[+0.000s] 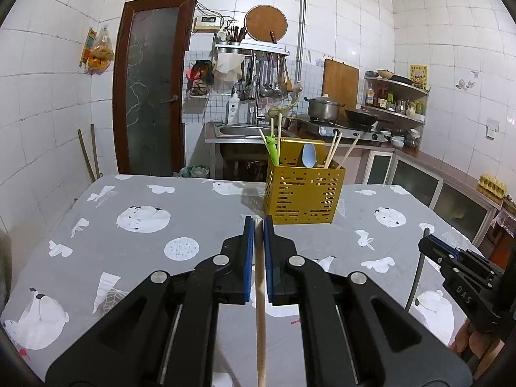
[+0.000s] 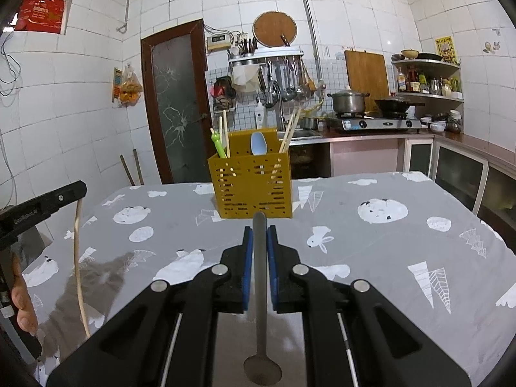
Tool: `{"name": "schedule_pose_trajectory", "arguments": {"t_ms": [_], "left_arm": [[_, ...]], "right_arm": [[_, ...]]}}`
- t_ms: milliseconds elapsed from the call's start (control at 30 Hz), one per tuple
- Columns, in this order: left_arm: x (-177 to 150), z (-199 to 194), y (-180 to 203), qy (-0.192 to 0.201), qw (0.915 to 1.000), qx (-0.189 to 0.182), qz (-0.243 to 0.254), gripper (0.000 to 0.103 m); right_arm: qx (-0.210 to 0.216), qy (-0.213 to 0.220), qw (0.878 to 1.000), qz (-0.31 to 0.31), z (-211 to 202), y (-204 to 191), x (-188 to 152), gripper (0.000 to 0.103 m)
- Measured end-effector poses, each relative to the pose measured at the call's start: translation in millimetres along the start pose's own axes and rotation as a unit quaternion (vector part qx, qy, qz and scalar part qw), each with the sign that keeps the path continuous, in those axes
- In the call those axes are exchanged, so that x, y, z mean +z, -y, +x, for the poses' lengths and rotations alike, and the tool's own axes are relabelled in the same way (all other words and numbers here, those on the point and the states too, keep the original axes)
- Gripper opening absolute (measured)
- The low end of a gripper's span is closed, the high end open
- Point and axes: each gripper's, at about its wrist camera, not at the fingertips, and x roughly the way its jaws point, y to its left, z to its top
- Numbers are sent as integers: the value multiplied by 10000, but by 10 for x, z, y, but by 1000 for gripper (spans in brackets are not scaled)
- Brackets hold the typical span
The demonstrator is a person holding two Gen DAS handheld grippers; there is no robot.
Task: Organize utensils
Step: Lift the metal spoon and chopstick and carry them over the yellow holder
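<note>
While the left hand-held gripper (image 1: pixel 258 225) clamps a chopstick (image 1: pixel 260 306) and the right hand-held gripper (image 2: pixel 259 235) a metal spoon (image 2: pixel 260 290), both short of the yellow caddy (image 2: pixel 251 187) on the table (image 2: pixel 371 242), either thin handle could pivot and miss its compartment.

A worktop (image 1: pixel 193 213) draped in a grey cloth printed with white animals and leaves fills the lower half of both views; a slotted yellow utensil caddy (image 1: pixel 303 190) stands on it near the far edge, centre frame.
</note>
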Motion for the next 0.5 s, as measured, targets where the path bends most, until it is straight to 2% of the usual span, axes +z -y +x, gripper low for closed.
{"name": "schedule_pose_trajectory", "arguments": {"t_ms": [367, 500], "left_arm": [[114, -42, 11, 179, 9998, -61, -75, 5], [162, 4, 37, 212, 9997, -103, -86, 5]], "right_arm": [[38, 191, 9998, 4, -45, 6, 102, 8], [60, 228, 9997, 41, -17, 19, 169, 4]]}}
